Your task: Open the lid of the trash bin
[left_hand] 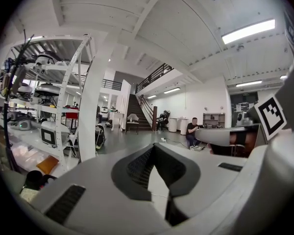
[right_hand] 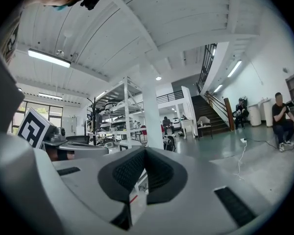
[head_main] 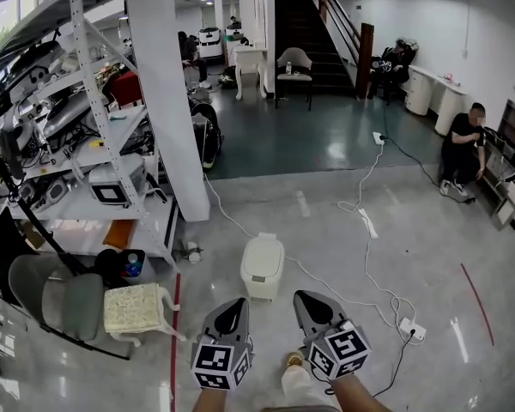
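Note:
A white trash bin (head_main: 263, 266) stands on the grey floor with its lid down, just ahead of both grippers in the head view. My left gripper (head_main: 234, 304) is held low at the bin's near left, its jaws closed to a point with nothing in them. My right gripper (head_main: 302, 298) hovers at the bin's near right, also shut and empty. In the left gripper view the left gripper (left_hand: 154, 148) points level across the room, and the bin does not show. The right gripper (right_hand: 144, 151) likewise faces the hall, with no bin in sight.
A white pillar (head_main: 167, 93) and a metal shelf rack (head_main: 94, 144) stand at the left. A grey chair (head_main: 56, 303) and a cushioned stool (head_main: 136, 307) sit near the left. White cables (head_main: 369, 230) and a power strip (head_main: 412, 330) lie to the right. A person (head_main: 463, 148) sits far right.

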